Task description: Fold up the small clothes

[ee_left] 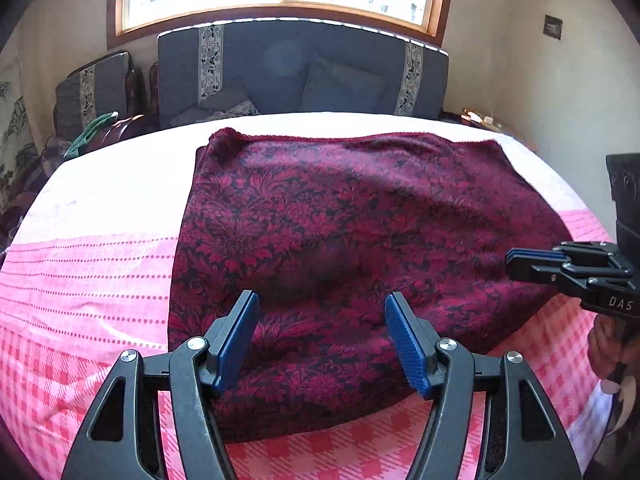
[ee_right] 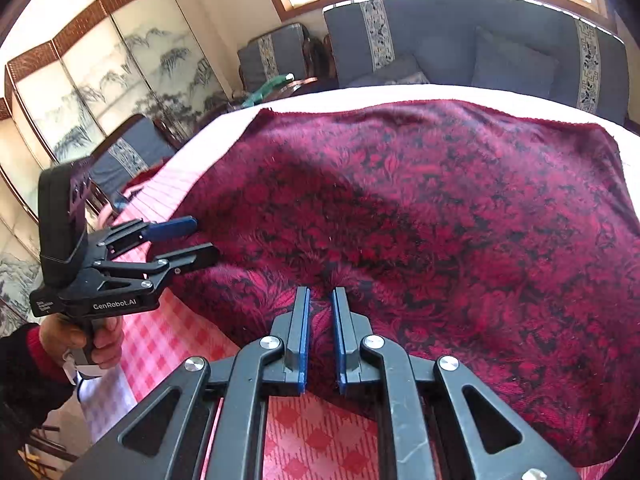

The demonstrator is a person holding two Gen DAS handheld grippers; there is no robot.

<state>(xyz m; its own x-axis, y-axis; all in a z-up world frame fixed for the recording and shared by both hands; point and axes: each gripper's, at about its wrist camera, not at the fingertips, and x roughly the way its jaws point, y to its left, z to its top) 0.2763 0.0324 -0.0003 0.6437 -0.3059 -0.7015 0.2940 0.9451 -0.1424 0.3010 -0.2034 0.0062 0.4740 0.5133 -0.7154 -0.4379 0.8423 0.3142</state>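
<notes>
Both grippers are ours: the left gripper (ee_left: 322, 330) hangs with its jaws spread wide and nothing between them, while the right gripper (ee_right: 320, 332) has its jaws nearly together on a raised pinch of the cloth (ee_left: 360, 220). We read that pinch as a grip on the near edge, since fabric bunches up between the blue pads (ee_right: 303, 332) and puckers just ahead of them. The cloth, a dark red flowered piece, lies spread over the pink checked bedcover (ee_left: 80, 280), its far edge toward the grey sofa (ee_left: 300, 72). It looks already doubled, the near side thick and rounded. We judge the left gripper stands open because it has nothing to carry and waits just above the near edge, ready for a fresh hold. In the left view the right gripper reaches in over the cloth's right side; in the right view the left one hovers at its left edge, apart from the fabric.
</notes>
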